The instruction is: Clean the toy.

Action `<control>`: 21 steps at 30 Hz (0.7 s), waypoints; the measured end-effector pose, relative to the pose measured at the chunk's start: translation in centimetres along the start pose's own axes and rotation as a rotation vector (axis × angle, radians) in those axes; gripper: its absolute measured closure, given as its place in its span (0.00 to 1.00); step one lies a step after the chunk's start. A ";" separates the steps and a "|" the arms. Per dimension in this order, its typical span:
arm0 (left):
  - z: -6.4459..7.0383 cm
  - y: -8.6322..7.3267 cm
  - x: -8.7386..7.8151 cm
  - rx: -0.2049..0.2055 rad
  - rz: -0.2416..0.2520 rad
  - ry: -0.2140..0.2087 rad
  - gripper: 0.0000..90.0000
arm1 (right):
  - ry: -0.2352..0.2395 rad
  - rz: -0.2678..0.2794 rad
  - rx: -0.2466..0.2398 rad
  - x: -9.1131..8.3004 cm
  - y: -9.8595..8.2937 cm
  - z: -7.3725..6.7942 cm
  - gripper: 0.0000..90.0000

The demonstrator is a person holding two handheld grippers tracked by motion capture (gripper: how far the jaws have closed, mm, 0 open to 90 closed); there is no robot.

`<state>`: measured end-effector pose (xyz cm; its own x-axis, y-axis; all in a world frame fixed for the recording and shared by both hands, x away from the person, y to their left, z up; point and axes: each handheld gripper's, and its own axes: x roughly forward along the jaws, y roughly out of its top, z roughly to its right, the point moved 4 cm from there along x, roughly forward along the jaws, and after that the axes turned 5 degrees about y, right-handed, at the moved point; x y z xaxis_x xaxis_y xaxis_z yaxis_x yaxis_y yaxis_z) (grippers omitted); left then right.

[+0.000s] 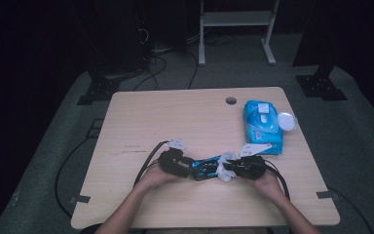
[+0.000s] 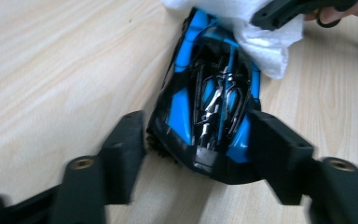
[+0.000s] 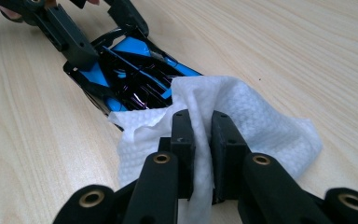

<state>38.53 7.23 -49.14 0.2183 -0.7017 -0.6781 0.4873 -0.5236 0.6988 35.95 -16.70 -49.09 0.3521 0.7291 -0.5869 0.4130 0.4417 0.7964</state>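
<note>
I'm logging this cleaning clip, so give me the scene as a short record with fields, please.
surface: light wood table
left gripper: jaws clamped on either side of the rear of a blue and black toy car
right gripper: shut on a white wet wipe
wipe position: draped over one end of the car
also on table: blue wet wipe pack, lid flipped open

light: surface evenly lit, room around it dark
shadows: faint
blur: near claw parts soft in both gripper views
glare: none
</note>
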 end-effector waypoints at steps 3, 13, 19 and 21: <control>-0.1 0.0 0.1 -0.036 -0.015 -0.031 0.33 | 0.003 -0.001 -0.004 0.0 0.0 0.0 0.89; -0.3 -0.3 0.0 -0.082 -0.006 -0.039 0.51 | -0.005 0.002 -0.012 0.0 0.0 -0.1 0.89; 0.6 -0.3 -0.4 0.012 0.023 0.043 0.53 | -0.025 0.007 -0.025 0.0 -0.1 -0.4 0.89; 0.7 -0.3 -0.5 0.013 0.014 0.060 0.48 | -0.023 0.006 -0.023 0.0 -0.1 -0.5 0.89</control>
<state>37.66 7.35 -48.81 0.2754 -0.6788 -0.6807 0.4727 -0.5210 0.7107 35.49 -16.52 -49.08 0.3737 0.7200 -0.5847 0.3911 0.4493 0.8032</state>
